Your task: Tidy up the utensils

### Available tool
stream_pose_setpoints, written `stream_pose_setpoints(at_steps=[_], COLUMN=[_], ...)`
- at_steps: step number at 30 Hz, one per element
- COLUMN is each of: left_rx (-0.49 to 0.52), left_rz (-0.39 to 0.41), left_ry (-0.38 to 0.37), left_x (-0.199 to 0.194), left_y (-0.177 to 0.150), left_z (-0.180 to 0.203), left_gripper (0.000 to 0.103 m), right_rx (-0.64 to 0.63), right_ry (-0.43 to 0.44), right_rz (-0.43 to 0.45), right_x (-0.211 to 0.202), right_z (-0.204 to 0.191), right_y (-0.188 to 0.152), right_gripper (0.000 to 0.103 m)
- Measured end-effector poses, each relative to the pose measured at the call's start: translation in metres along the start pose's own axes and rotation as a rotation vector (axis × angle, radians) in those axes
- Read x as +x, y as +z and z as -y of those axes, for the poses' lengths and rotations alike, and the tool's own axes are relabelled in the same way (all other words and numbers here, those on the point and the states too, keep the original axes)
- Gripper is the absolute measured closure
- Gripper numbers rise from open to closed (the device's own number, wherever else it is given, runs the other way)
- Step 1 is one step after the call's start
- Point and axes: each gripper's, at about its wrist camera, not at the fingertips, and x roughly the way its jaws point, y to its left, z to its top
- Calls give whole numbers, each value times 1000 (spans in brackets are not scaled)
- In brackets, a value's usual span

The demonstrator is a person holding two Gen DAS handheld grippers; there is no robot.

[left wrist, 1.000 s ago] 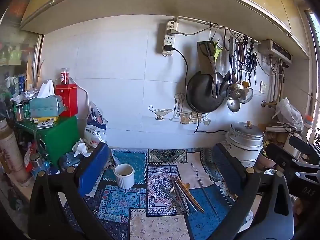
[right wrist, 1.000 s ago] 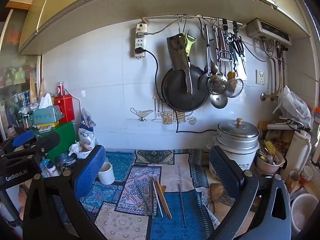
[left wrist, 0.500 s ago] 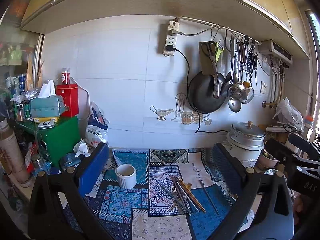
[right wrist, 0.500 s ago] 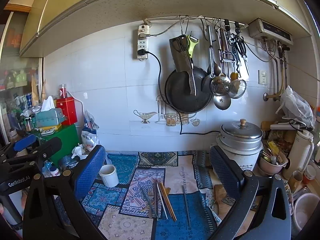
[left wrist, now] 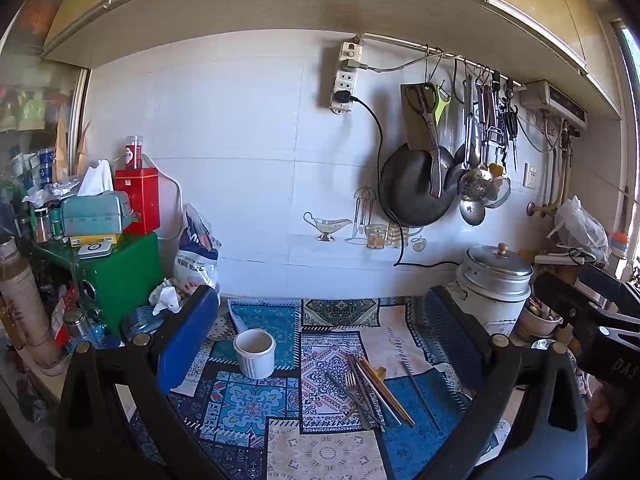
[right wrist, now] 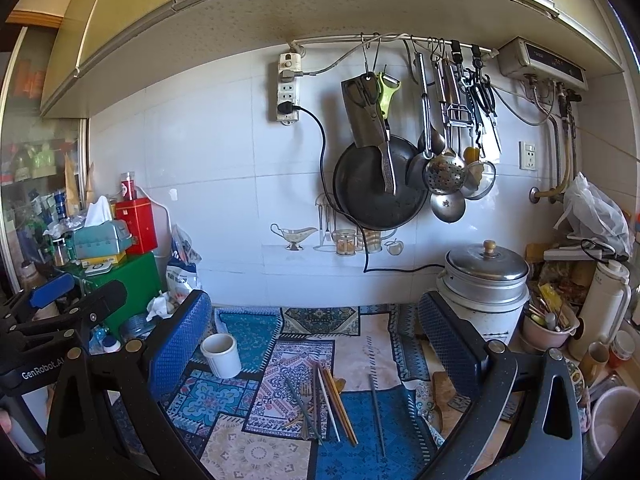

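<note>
A pile of chopsticks and a fork [left wrist: 370, 390] [right wrist: 326, 404] lies on the patterned mat [left wrist: 248, 400] [right wrist: 256, 452], with one lone metal chopstick [left wrist: 420, 390] [right wrist: 376, 414] to its right. A white ribbed cup [left wrist: 255, 353] [right wrist: 221, 355] stands upright to the left of the pile. My left gripper [left wrist: 316, 328] hovers open above the mat, nothing between its blue pads. My right gripper [right wrist: 314, 330] is open too and held above the utensils. Each gripper shows at the edge of the other's view.
A lidded metal pot [right wrist: 486, 276] stands at the back right beside a pink bowl of utensils [right wrist: 548, 326] and a white thermos [right wrist: 604, 304]. A green box [left wrist: 120, 276], tissue box and bags crowd the left. Pan and ladles [right wrist: 380, 184] hang on the wall.
Both views have shifted slightly, the scene sliding a little right and down. Both grippers stay open; cup and utensils have not moved.
</note>
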Motion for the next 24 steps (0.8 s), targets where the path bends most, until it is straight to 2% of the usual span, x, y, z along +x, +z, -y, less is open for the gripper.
stream_pose_setpoints(at_steps=[24], left_rx=[-11], left_rz=[-13], left_ry=[7], left_x=[5], left_y=[1], left_z=[-4], left_gripper=[0], right_rx=[-3], right_ry=[6], right_rz=[15], right_x=[-4], right_z=[-6], right_y=[2], right_gripper=[0])
